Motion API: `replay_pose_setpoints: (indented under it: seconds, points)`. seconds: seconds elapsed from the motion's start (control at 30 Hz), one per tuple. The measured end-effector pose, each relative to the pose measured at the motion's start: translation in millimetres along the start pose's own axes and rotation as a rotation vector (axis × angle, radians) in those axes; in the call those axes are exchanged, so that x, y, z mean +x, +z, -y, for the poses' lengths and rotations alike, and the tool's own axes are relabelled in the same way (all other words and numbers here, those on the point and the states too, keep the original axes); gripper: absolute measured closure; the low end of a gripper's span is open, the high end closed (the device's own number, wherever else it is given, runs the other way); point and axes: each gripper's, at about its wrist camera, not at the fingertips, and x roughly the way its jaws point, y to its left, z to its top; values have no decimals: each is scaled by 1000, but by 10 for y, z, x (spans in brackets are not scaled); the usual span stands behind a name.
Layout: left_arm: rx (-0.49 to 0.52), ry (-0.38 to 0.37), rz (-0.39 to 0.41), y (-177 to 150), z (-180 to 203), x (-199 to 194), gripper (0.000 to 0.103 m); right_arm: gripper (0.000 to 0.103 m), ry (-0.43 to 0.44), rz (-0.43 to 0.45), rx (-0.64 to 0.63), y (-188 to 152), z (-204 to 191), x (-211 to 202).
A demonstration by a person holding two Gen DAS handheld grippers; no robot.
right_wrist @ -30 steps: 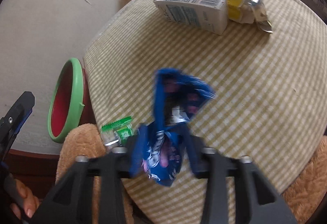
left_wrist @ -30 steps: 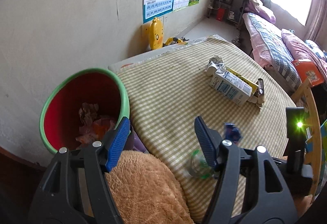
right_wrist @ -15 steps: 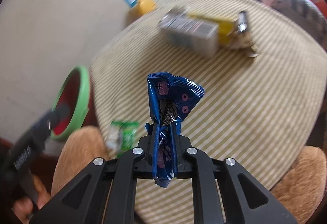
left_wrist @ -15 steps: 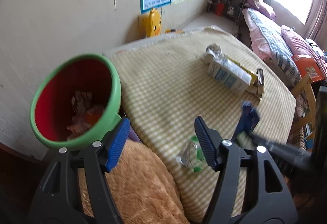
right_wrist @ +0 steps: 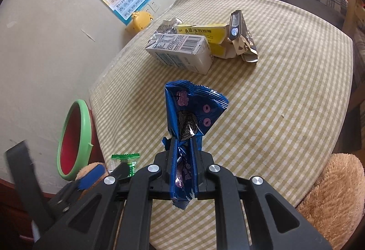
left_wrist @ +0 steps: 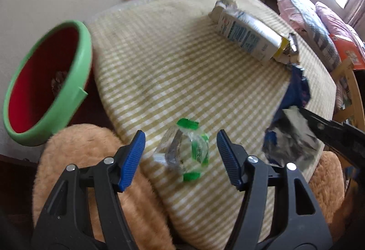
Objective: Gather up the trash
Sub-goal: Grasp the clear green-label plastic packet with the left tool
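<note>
Right gripper pinches blue cookie wrapper, held above checked tablecloth. Left gripper closing, jaws still apart, clear green-edged candy wrapper on cloth between them, pads not pressing it. Red bin with green rim beside table edge. White carton, yellow box lie at far side.

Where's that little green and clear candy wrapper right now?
The green and clear wrapper lies on the checked tablecloth near the table's front edge. In the left wrist view it sits between the closing fingers of the left hand-held gripper, untouched, beside the furry brown cushion.
</note>
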Motion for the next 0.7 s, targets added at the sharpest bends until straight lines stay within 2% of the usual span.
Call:
replay_pose_setpoints:
  seconds: [0.07,0.2,0.27,0.37,0.53,0.6,0.7]
  points:
    - [5,-9,-32,3,28,97,58,93,0,4,12,-3,29,-31]
    - [26,-25,-18,-4,70,99,70,93,1,12,31,4,72,-37]
    - [33,-41,-7,-5,80,73,73,93,2,13,32,-3,73,-38]
    - [32,-63,23,1,73,-4,81,93,1,18,27,-11,65,-54]
    - [27,-70,86,48,36,-218,84,93,4,37,12,-21,12,-109]
    - [32,-62,110,80,14,-309,94,93,12,42,8,-26,-20,-141]
    - [47,-38,162,152,-10,-468,94,93,18,53,-5,-18,-74,-195]
